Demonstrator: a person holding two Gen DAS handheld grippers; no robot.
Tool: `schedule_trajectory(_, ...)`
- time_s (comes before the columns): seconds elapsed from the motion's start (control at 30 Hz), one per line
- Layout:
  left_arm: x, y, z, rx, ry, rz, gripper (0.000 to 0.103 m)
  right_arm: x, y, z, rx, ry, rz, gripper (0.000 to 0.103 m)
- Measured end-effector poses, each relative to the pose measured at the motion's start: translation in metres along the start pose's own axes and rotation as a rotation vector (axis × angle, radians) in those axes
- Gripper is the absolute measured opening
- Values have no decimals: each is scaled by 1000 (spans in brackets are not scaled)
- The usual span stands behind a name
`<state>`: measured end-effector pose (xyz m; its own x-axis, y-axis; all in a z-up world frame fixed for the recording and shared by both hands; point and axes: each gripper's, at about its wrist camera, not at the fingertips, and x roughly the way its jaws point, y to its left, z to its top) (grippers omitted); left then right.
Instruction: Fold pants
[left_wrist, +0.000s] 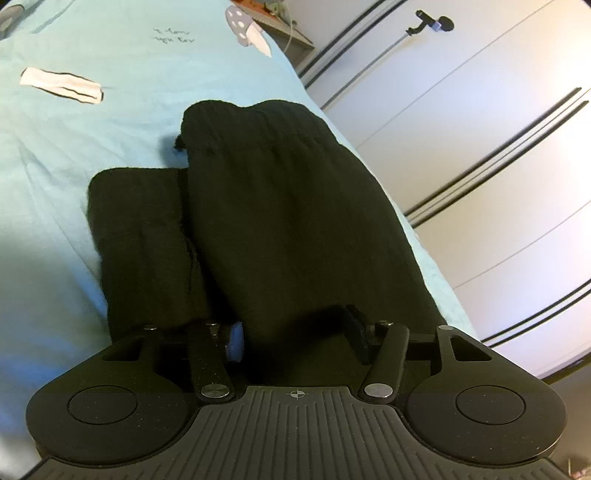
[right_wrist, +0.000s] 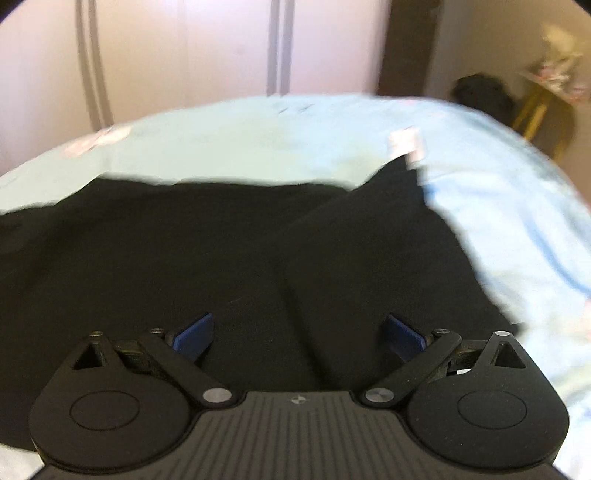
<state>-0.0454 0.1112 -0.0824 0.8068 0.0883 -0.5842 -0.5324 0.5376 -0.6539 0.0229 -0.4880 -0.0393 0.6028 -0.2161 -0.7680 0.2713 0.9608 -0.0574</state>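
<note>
**Black pants folded on the bed, left jaws around the near end**

The black pants (left_wrist: 288, 206) lie on a light blue bed sheet (left_wrist: 92, 140), doubled over: a wide upper layer with its gathered waistband at the far end, and a narrower layer showing from under it on the side towards the bed's middle. In the left wrist view the pants' wardrobe-side edge runs close along the edge of the bed, with almost no sheet left on that side; on the pants' other side and beyond the waistband the sheet is open and wide. A white strip with dark stripes (left_wrist: 61, 84) lies well apart from the pants on that open sheet.

The left gripper (left_wrist: 295, 339) stands at the pants' near end, its jaws partly apart with the dark cloth bunched between them; whether the pads press it cannot be told, black on black.

The right gripper (right_wrist: 299, 332) hovers over the pants (right_wrist: 184, 251), its jaws spread wide, blue pads (right_wrist: 194, 334) bare, nothing gripped. White wardrobe doors (left_wrist: 461, 147) stand beyond the bed's edge nearest the pants.
</note>
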Motion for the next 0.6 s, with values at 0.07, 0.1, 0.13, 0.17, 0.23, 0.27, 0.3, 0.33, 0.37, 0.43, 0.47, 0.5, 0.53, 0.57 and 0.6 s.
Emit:
schedule_trajectory(0.07,0,2,0,-3,0,-1,55,-2,-17,4,49,0,-23,78)
schedule_trajectory(0.1,0,3,0,-5,-1,0,55,3,-28,7,66,4,-42,54)
schedule_trajectory(0.13,0,3,0,-6,-2,1,55,3,-34,7,68,9,-65,42)
schedule_trajectory(0.17,0,2,0,-6,-2,3,55,3,-37,9,70,14,-88,33)
schedule_trajectory(0.23,-1,2,0,-4,-3,5,52,5,-44,12,71,16,-95,29)
schedule_trajectory(0.27,-3,2,0,-7,-6,5,52,4,-46,13,61,11,-106,19)
schedule_trajectory(0.3,-7,2,1,-11,-8,3,51,1,-50,14,65,-9,-115,14)
schedule_trajectory(0.33,-7,3,1,-14,-11,0,50,-2,-54,15,94,-31,-124,13)
schedule_trajectory(0.37,-7,5,1,-16,-14,-5,50,-6,-61,15,146,-55,-136,11)
schedule_trajectory(0.43,-7,7,1,-26,-15,-7,50,-6,-79,15,277,-60,-86,10)
schedule_trajectory(0.47,-6,8,1,-29,-15,-8,52,-2,-84,14,306,-40,-68,9)
schedule_trajectory(0.5,-4,8,2,-31,-17,-4,54,2,-86,11,314,-15,-64,9)
schedule_trajectory(0.53,-2,8,3,-30,-16,-7,59,5,-84,10,309,-5,-58,10)
schedule_trajectory(0.57,-1,7,5,-28,-15,-12,65,6,-81,9,309,-10,-47,13)
schedule_trajectory(0.6,5,6,5,-20,-14,-15,67,7,-79,11,314,-19,-45,17)
